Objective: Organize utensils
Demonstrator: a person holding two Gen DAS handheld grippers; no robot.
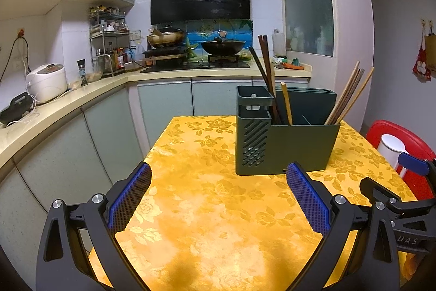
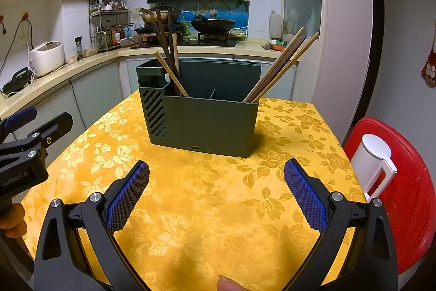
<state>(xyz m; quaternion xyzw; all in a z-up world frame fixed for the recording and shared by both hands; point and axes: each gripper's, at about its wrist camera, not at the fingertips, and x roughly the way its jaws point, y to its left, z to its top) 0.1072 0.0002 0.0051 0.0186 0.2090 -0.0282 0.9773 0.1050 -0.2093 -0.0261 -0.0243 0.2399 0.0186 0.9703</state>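
Left claw (image 1: 218,198) wide open, blue pads (image 1: 130,198) well apart, nothing between them, hovering over the yellow worktop (image 1: 190,209). Right claw (image 2: 216,195) likewise spread wide and empty, above the same worktop (image 2: 218,222).

Ahead of the left claw and a little to its right: green holder (image 1: 297,146), upright on the worktop. Straight ahead of the right claw: the same holder (image 2: 207,124), near but not touching the fingertips.

Inside the holder, two bunches of chopsticks. Dark bunch (image 2: 166,45) in the compartment ahead-left of the right claw, leaning left; lighter bunch (image 2: 280,67) at the far-right end, leaning out to the right. Same from the left wrist: dark bunch (image 1: 265,72) near the slotted end, lighter bunch (image 1: 348,97) at the other.

Right of the right claw, off the worktop's edge: red stool (image 2: 408,182) with a white container (image 2: 373,165) on it.
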